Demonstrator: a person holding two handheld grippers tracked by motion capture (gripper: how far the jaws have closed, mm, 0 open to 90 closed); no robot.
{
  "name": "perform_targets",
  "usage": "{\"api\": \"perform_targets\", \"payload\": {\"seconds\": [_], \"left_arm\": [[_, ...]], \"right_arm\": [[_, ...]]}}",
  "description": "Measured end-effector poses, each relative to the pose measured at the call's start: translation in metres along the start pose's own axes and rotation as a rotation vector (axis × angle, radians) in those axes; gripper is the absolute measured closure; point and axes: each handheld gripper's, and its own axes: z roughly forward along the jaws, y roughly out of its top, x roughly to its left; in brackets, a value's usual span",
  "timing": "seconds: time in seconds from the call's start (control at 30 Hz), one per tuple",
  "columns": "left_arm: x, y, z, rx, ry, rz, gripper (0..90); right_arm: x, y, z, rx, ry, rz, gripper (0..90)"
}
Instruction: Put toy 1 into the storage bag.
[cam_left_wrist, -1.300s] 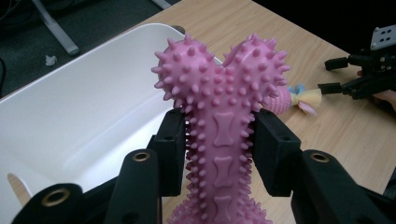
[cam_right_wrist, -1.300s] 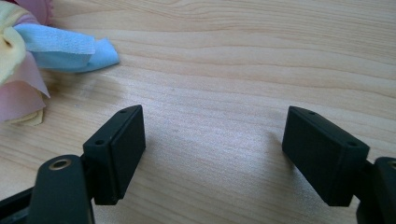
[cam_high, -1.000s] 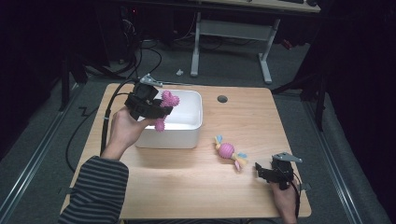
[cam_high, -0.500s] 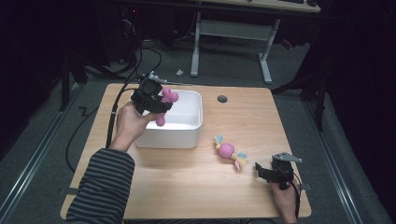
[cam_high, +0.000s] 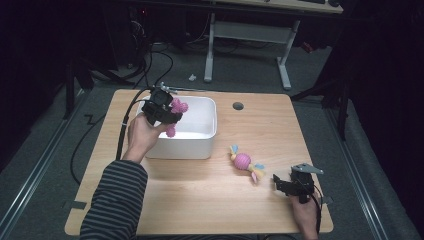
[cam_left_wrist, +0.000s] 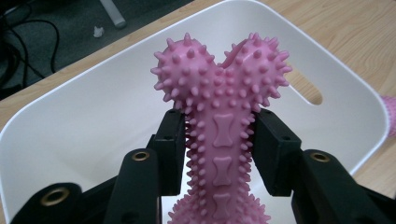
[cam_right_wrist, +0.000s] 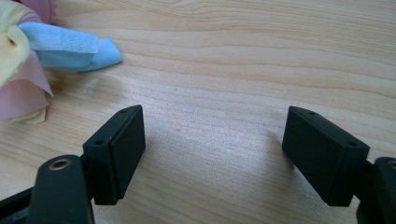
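Pink spiked bone (cam_left_wrist: 223, 140) clamped in left claw (cam_left_wrist: 219, 154) — over white bin (cam_left_wrist: 84, 121) rim.

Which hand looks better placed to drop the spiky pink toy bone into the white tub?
Left. Its hand-held gripper already clamps the spiky pink rubber bone right above the white plastic tub. The right hand-held gripper rests open on the wooden table, far off.

high view looks down; gripper views sit close over table (cam_high: 210, 200).
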Motion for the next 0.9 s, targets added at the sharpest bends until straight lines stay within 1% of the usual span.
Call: {"api": "perform_targets", "payload": {"seconds": [0.07,0.13,0.17,0.23,0.27,0.33,0.4,0.47,0.53,0.57,0.6,0.63,0.67,0.7,0.73,0.83,0.9], "left_arm": [[0.002,-0.004,0.005,0.005,-0.012,-0.012,58.0],[0.004,-0.007,0.01,0.018,-0.014,-0.019,57.9],[0.004,-0.008,0.01,0.019,-0.016,-0.02,57.9],[0.005,-0.01,0.01,0.009,-0.036,-0.025,57.8],[0.005,-0.011,0.009,0.013,-0.043,-0.021,57.7],[0.004,-0.012,0.01,0.02,-0.039,-0.013,57.5],[0.006,-0.014,0.01,0.021,-0.044,-0.02,57.4],[0.006,-0.015,0.01,0.027,-0.033,-0.021,57.0],[0.004,-0.017,0.01,0.041,-0.023,-0.008,55.4],[0.004,-0.018,0.011,0.046,-0.028,-0.008,52.6],[0.003,-0.019,0.013,0.065,-0.002,0.007,47.5],[0.002,-0.021,0.013,0.066,0.012,0.015,44.3],[0.002,-0.023,0.013,0.061,0.009,0.01,42.7],[0.004,-0.025,0.011,0.041,-0.016,-0.011,42.3],[0.005,-0.026,0.009,0.031,-0.028,-0.022,41.6],[0.006,-0.028,0.0,0.007,-0.023,-0.026,38.2],[0.007,-0.03,-0.006,-0.017,-0.035,-0.037,37.3]], "right_arm": [[0.0,0.0,0.0,0.0,0.0,0.0,21.4],[0.0,0.0,0.0,0.0,0.0,0.0,21.4],[0.0,0.0,0.0,0.0,0.0,0.0,21.4],[0.0,0.0,0.0,0.0,0.0,0.0,21.4],[0.0,0.0,0.0,0.0,0.0,0.0,21.4],[0.0,0.0,0.0,0.0,0.0,0.0,21.4],[0.0,0.0,0.0,0.0,0.0,0.0,21.4],[0.0,0.0,0.0,0.0,0.0,0.0,21.4],[0.0,0.0,0.0,0.0,0.0,0.0,21.4],[0.0,0.0,0.0,0.0,0.0,0.0,21.4],[0.0,0.0,0.0,0.0,0.0,0.001,21.3],[0.0,0.0,0.0,0.001,0.0,0.002,21.3],[0.0,0.001,0.0,0.002,0.0,0.004,21.3],[0.0,0.001,0.001,0.001,0.0,0.002,21.3],[0.0,0.0,0.001,0.001,0.0,0.002,21.4],[0.0,0.0,0.0,0.003,-0.001,0.002,21.3],[0.0,0.0,0.0,0.003,-0.001,0.002,21.3]]}}
